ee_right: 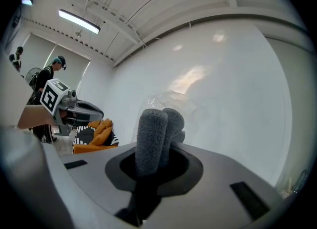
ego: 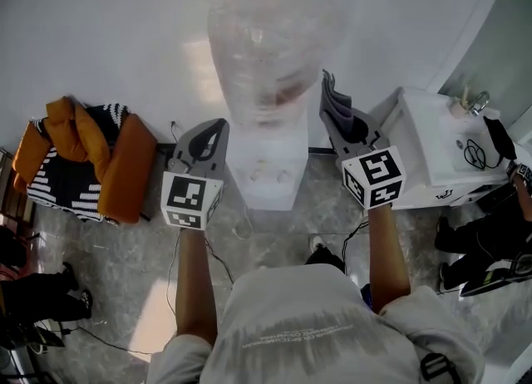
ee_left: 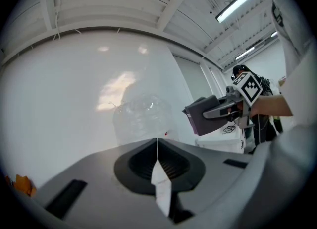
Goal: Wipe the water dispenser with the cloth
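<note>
The water dispenser (ego: 262,170) stands by the white wall, right in front of the person. It is white, and it has a big clear bottle (ego: 266,41) on top.

The left tongs (ego: 208,137) are up beside the left side of the dispenser. In the left gripper view their two jaws are pressed together, with only a thin line between them. They hold nothing.

The right tongs (ego: 339,116) are up on the other side of the dispenser. In the right gripper view they squeeze a grey, fuzzy cloth (ee_right: 151,134). The cloth is folded and sticks up out of the tongs like two fat rolls. In the head view the cloth (ego: 331,96) is just beside the right side of the bottle. I cannot tell if it touches the bottle.

An orange jacket (ego: 91,154) lies to the left, on something with black and white stripes. To the right there is a white surface (ego: 432,137) with a tap (ego: 474,104) on it. The floor (ego: 125,266) is grey stone, and thin wires run over it.
</note>
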### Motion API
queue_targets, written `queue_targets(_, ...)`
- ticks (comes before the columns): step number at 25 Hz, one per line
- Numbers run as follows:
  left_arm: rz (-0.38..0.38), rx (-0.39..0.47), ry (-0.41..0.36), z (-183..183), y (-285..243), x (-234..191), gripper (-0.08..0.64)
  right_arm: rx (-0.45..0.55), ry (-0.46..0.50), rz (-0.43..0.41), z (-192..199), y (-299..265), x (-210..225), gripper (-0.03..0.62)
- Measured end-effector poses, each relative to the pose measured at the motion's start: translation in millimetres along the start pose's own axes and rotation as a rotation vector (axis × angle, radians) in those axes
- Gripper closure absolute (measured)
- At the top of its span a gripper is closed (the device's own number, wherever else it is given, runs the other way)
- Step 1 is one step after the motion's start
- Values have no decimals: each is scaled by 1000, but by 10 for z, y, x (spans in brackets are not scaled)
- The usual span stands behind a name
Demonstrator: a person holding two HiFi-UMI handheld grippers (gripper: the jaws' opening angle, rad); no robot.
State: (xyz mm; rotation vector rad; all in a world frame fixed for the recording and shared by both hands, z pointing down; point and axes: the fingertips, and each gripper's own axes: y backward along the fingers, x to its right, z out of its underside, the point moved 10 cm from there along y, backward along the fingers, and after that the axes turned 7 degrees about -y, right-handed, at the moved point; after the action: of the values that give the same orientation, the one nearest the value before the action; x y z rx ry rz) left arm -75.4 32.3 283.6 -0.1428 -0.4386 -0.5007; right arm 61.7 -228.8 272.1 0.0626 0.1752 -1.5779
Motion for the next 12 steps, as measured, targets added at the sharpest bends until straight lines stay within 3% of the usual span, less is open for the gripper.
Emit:
queue_targets(9,20,47,-16,-70,99,79,543,12,32,-61,-109,73,-150,537)
queue_targets(12,28,25,1,-24,143,78,543,4,22,-71,-70,72,-198,537)
